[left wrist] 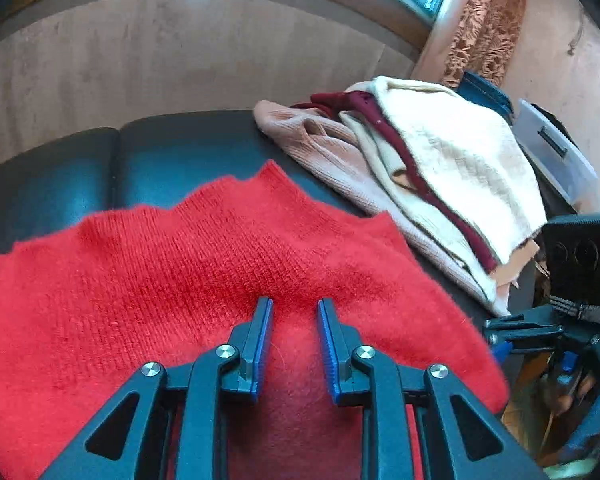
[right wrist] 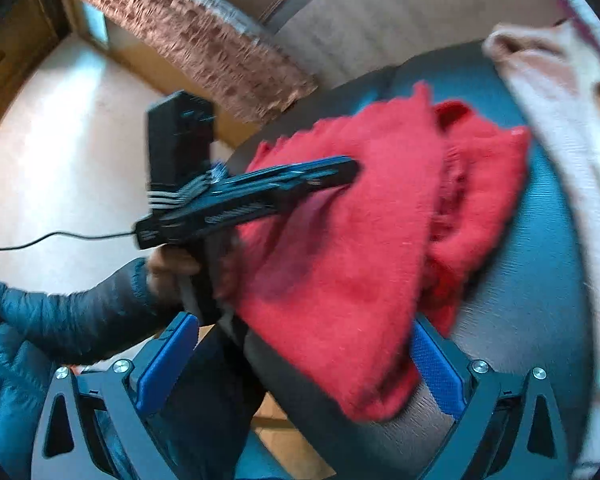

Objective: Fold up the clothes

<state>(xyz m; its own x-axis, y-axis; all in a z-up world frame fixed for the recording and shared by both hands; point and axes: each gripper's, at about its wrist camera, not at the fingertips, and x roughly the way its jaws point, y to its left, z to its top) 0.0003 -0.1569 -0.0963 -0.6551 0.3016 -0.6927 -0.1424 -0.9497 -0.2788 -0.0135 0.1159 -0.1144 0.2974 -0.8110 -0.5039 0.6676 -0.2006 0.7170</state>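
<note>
- Left wrist view: left gripper [left wrist: 294, 308] hovering over a fuzzy red knitted sweater [left wrist: 172, 264], blue-padded jaws standing partly apart, red knit showing in the gap, nothing clamped.
- Lying spread on a dark, glossy padded bench [left wrist: 140, 152], that sweater, its jagged far edge pointing toward the wall.
- Sitting near it on the right, a loose pile of pink, cream and maroon knitwear [left wrist: 420, 168], leaning against a clear plastic storage box [left wrist: 552, 152].
- Right wrist view: right gripper [right wrist: 304, 364] spreading wide, gripping nothing, the folded red sweater [right wrist: 360, 240] lying between and beyond its blue pads [right wrist: 436, 368], near corner hanging over the bench edge [right wrist: 540, 288].
- Reaching in from the left, the left gripper [right wrist: 340, 170], tips touching the sweater's top layer, too blurred for judging the jaws here.
- Holding its handle, a hand [right wrist: 168, 268] in a dark blue quilted sleeve [right wrist: 72, 312].
- Blurring at the right edge, the pink knit [right wrist: 560, 92].
</note>
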